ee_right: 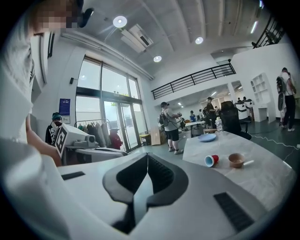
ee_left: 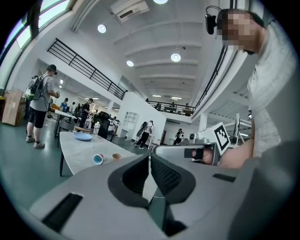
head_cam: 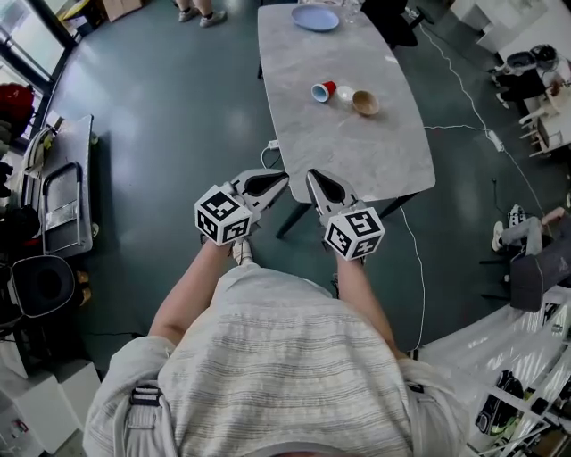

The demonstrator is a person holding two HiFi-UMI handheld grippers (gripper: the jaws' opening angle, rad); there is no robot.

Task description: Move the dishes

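A grey marble table [head_cam: 357, 152] stands ahead of me. On it lie a red cup [head_cam: 323, 91] on its side, a brown bowl [head_cam: 365, 103] with a white spoon beside it, and a blue plate [head_cam: 317, 18] at the far end. My left gripper [head_cam: 283, 178] and right gripper [head_cam: 312, 175] are held side by side just short of the table's near edge, both shut and empty. In the left gripper view the gripper [ee_left: 150, 157] points past the cup [ee_left: 97, 159] and bowl [ee_left: 116, 156]. In the right gripper view the gripper [ee_right: 147, 156] is left of the cup [ee_right: 211, 161], bowl [ee_right: 236, 160] and plate [ee_right: 206, 137].
A white cable with a power strip [head_cam: 493, 140] runs over the floor right of the table. A metal cart [head_cam: 67, 183] and a black bin [head_cam: 42, 286] stand at the left. A person's feet [head_cam: 201, 15] are near the far left corner. A bottle [ee_left: 96, 129] stands by the plate.
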